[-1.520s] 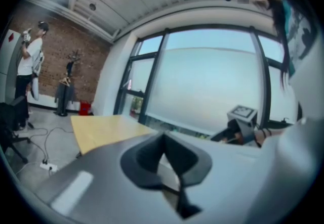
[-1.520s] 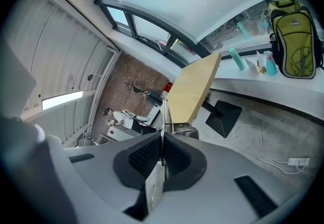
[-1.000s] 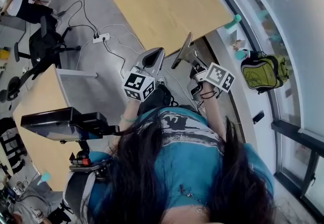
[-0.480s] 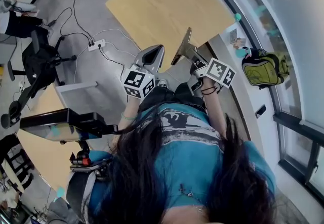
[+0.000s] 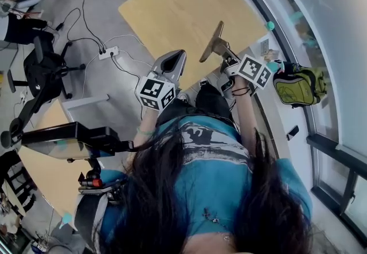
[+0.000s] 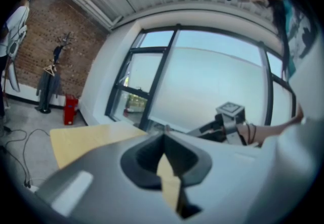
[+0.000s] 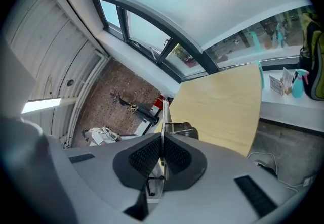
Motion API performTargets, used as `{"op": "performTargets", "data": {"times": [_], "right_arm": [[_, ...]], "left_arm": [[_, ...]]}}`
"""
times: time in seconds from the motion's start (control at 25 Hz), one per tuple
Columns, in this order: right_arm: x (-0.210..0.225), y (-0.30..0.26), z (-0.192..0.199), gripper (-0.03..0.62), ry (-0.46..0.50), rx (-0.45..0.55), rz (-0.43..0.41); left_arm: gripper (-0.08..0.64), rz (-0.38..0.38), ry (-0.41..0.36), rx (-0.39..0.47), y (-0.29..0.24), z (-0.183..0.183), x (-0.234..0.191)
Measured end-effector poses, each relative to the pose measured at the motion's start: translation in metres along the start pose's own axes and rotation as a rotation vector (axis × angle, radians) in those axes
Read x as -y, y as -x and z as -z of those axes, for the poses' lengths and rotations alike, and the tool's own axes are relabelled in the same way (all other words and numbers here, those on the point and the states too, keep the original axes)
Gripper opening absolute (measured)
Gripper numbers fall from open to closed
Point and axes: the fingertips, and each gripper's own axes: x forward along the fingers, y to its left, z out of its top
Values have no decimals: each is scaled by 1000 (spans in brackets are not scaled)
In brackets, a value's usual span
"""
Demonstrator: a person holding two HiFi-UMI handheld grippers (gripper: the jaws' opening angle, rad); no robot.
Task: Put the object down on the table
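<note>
My right gripper (image 5: 225,55) is shut on a thin flat tan sheet (image 5: 213,42), which sticks up at a slant over the near edge of the light wooden table (image 5: 183,0). In the right gripper view the sheet (image 7: 163,112) is edge-on, pinched between the two pads, with the table (image 7: 223,106) beyond it. My left gripper (image 5: 172,63) hangs to the left, just off the table's near corner, its jaws together and nothing in them. In the left gripper view its jaws (image 6: 164,136) meet, and the table (image 6: 81,139) lies ahead.
A green backpack (image 5: 298,83) and teal bottles (image 5: 268,20) sit on the window ledge at the right. A power strip (image 5: 108,52) with cables lies on the floor left of the table. An office chair (image 5: 43,69) and a second wooden table (image 5: 40,172) stand at the left.
My right gripper has carried the sheet forward and to the right, so that it now reaches over the table's edge. The left gripper has hardly moved.
</note>
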Motion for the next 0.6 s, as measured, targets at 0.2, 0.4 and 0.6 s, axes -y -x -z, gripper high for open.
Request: {"op": "performTargets", "data": {"times": [0.2, 0.4, 0.6], "right_arm": [[10, -40, -38, 14, 47, -40, -1], [39, -102, -75, 14, 99, -163, -18], [50, -166, -76, 14, 140, -309, -11]], "left_arm": [[3, -40, 0, 8, -19, -8, -11], [3, -97, 16, -1, -63, -5, -14], [3, -156, 24, 11, -71, -13, -19]]}}
